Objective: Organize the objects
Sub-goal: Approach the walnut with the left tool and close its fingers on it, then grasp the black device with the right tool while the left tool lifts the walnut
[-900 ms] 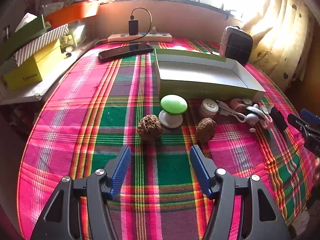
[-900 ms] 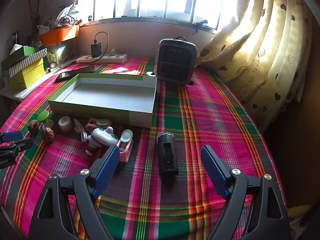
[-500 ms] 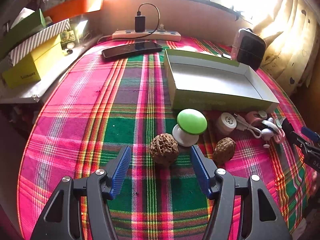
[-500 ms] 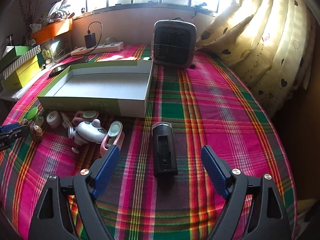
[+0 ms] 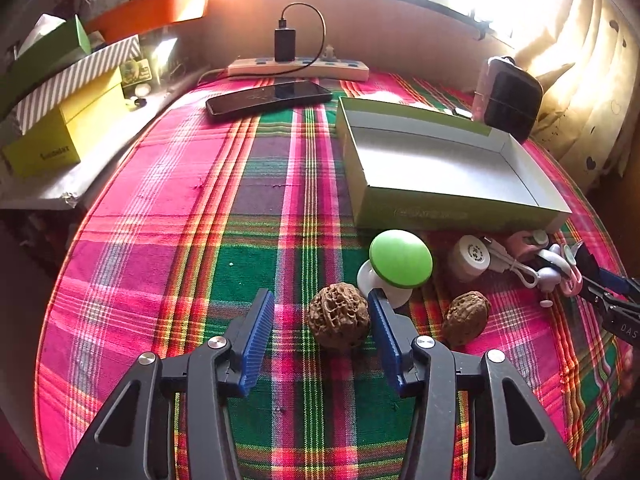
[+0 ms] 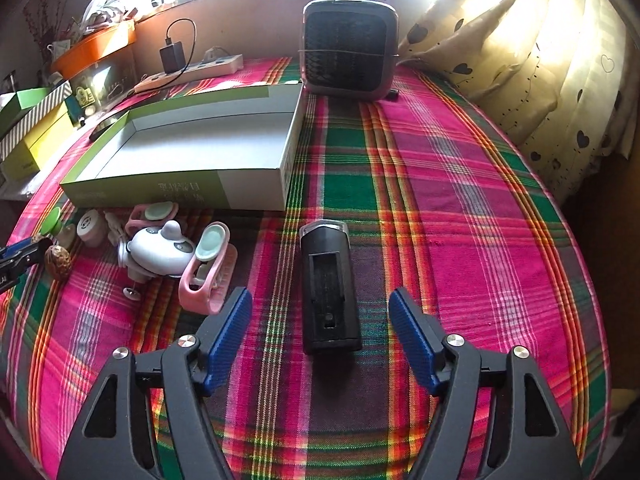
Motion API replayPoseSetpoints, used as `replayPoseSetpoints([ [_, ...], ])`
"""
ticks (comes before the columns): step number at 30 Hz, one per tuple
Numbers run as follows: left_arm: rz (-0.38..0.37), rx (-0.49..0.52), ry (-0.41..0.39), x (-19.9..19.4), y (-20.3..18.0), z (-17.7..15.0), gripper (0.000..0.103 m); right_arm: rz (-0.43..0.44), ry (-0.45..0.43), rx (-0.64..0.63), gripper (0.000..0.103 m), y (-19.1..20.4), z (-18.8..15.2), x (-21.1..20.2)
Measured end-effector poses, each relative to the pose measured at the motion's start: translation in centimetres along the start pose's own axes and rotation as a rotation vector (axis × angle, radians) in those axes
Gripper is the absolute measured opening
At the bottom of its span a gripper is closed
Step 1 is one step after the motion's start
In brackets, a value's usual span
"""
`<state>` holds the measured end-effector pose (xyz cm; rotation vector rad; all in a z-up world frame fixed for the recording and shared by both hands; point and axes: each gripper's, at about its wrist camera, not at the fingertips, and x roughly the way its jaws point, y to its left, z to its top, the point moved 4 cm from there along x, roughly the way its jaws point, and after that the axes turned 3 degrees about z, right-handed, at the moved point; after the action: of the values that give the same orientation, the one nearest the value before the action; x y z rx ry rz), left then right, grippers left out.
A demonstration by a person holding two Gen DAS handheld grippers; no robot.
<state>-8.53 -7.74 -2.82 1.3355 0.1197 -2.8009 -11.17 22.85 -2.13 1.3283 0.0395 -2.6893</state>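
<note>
My left gripper (image 5: 320,308) is open, its blue fingers on either side of a wrinkled brown walnut (image 5: 339,320) on the plaid cloth; the right finger nearly touches it. A green-capped mushroom toy (image 5: 400,264) and a second walnut (image 5: 466,322) lie just beyond. My right gripper (image 6: 320,304) is open around the near end of a black rectangular device (image 6: 329,286). An empty green-and-white box (image 6: 192,148) stands behind; it also shows in the left wrist view (image 5: 440,160).
A white panda toy (image 6: 158,252), pink clips (image 6: 208,276) and a white round cap (image 5: 470,258) lie before the box. A phone (image 5: 268,98), power strip (image 5: 298,67), small black fan (image 6: 350,46), yellow boxes (image 5: 64,136) and curtain (image 6: 540,60) ring the table.
My left gripper has moved forward until the walnut sits between its fingers. My right gripper has moved forward over the near end of the black device. Both stay open.
</note>
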Motion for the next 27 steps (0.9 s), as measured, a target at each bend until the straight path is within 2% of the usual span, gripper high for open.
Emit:
replayPoseSetpoints([
  [5, 0.017, 0.003, 0.0, 0.17, 0.16, 0.18, 0.036, -0.012, -0.005, 0.006, 0.059, -0.35, 0.17, -0.1],
  [10, 0.03, 0.008, -0.005, 0.11, 0.34, 0.12, 0.029, -0.014, -0.011, 0.012, 0.036, -0.45, 0.31, -0.23],
  [15, 0.029, 0.003, -0.005, 0.08, 0.53, 0.14, 0.026, -0.012, -0.012, 0.011, 0.029, -0.36, 0.27, -0.32],
  [27, 0.033, 0.012, -0.007, -0.02, 0.52, 0.11, 0.026, -0.013, -0.016, 0.015, 0.029, -0.44, 0.35, -0.41],
])
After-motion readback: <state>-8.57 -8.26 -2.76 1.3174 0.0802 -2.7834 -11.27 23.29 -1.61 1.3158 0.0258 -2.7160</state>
